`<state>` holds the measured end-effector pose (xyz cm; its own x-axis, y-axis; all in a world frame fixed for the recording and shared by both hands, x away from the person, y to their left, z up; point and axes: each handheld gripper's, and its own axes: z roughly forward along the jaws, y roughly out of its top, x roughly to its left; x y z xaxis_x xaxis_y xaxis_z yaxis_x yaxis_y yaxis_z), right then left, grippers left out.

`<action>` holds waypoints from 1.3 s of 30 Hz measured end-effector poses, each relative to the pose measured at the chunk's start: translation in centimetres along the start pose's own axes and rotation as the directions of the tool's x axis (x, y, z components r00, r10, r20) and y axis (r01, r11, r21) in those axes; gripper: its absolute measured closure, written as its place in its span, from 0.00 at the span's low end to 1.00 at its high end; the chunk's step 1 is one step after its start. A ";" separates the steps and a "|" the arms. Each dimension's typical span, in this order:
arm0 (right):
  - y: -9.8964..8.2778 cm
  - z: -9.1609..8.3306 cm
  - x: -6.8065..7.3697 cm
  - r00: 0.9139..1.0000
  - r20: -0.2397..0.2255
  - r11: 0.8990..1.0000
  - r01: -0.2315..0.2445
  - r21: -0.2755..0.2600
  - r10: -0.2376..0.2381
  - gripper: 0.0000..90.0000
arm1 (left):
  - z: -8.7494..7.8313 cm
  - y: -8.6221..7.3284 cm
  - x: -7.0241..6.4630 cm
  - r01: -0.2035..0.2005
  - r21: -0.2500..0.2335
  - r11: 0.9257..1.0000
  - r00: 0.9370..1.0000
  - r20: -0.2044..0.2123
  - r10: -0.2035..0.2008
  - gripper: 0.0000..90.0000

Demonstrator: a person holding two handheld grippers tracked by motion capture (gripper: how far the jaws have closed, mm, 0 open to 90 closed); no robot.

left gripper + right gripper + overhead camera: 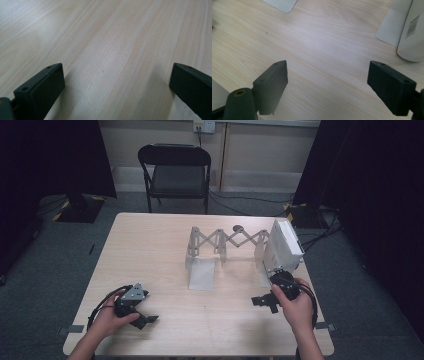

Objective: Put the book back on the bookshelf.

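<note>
Approach step, judged: right hand-held gripper (pixel 263 301) hovering over pale wood-grain desk (pixel 150 250), jaws standing wide, nothing between. White glossy rectangular box (pixel 283 245), barcode on side, sitting upright in end slot of silver metal scissor-lattice expanding rack (pixel 226 242), just beside right hand-held gripper. Left hand-held gripper (pixel 145 319) resting near front desk edge, jaws wide, empty. Next move is calling for aligning jaws across smooth box flanks; rack may be sliding.

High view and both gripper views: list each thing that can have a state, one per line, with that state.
Left gripper: open, nothing between the jaws, low over the table.
Right gripper: open, nothing between the jaws.
Folding rack: stretched out, standing.
White box: upright against the rack's right end.
Chair: unoccupied.
</note>
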<state>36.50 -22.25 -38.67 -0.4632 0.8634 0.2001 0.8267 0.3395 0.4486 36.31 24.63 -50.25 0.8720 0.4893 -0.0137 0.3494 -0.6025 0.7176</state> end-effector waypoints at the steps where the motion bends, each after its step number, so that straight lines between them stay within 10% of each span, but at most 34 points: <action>1: 0.0 0.1 0.1 1.000 -0.003 1.000 0.003 -0.002 -0.003 0.19 | 0.0 0.0 0.0 -0.001 0.000 1.000 1.000 0.000 0.001 0.00; 39: -0.6 4.2 3.7 0.994 -0.041 0.995 0.101 0.011 -0.101 0.19 | 0.0 0.0 0.0 -0.001 0.000 1.000 1.000 0.000 0.001 0.00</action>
<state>35.63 -17.72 -41.84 -0.5567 0.8088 0.1895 0.7792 0.4294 0.4566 36.32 24.63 -50.24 0.8723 0.4888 -0.0129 0.3486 -0.6031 0.7175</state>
